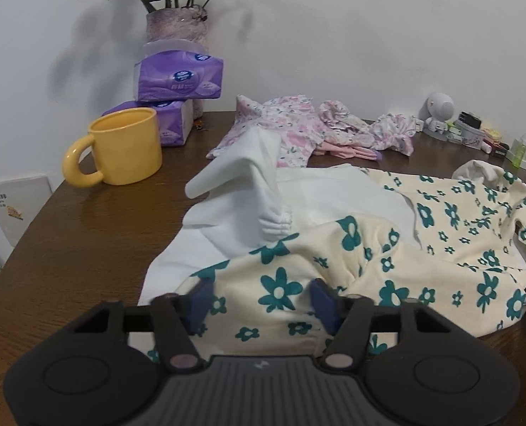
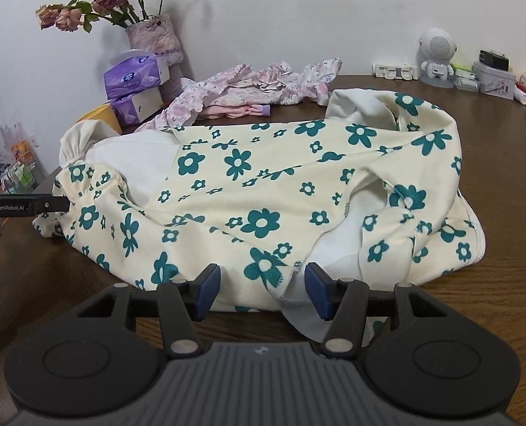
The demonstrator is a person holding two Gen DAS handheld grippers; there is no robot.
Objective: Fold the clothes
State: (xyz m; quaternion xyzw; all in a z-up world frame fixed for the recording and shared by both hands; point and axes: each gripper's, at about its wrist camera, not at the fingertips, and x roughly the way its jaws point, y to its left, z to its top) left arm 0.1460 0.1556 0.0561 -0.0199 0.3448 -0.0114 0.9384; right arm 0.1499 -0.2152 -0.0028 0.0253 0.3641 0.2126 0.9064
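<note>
Flower top: the cream top with green flowers (image 2: 255, 191) lies rumpled in the middle of the brown table (image 2: 493, 301). Its white inside shows in places. One sleeve (image 1: 248, 191) sticks up in a bump.
Done so far: I think almost nothing. I see no neat fold yet.
Left claw: the left gripper (image 1: 261, 300) is low over the near edge of the top. Its blue pads sit apart with cloth bunched between them. I cannot tell if they pinch it.
Right claw: the right gripper (image 2: 261, 289) is at the near hem. Its pads are about half way apart and not squeezing the cloth.
Still to do: smooth the top, fold in the sleeves, fold the body.
Other clothes: a pink flowery pile (image 2: 248, 88) waits at the back, not folded.
Nearby: a yellow mug (image 1: 121, 145) stands beside the top.
</note>
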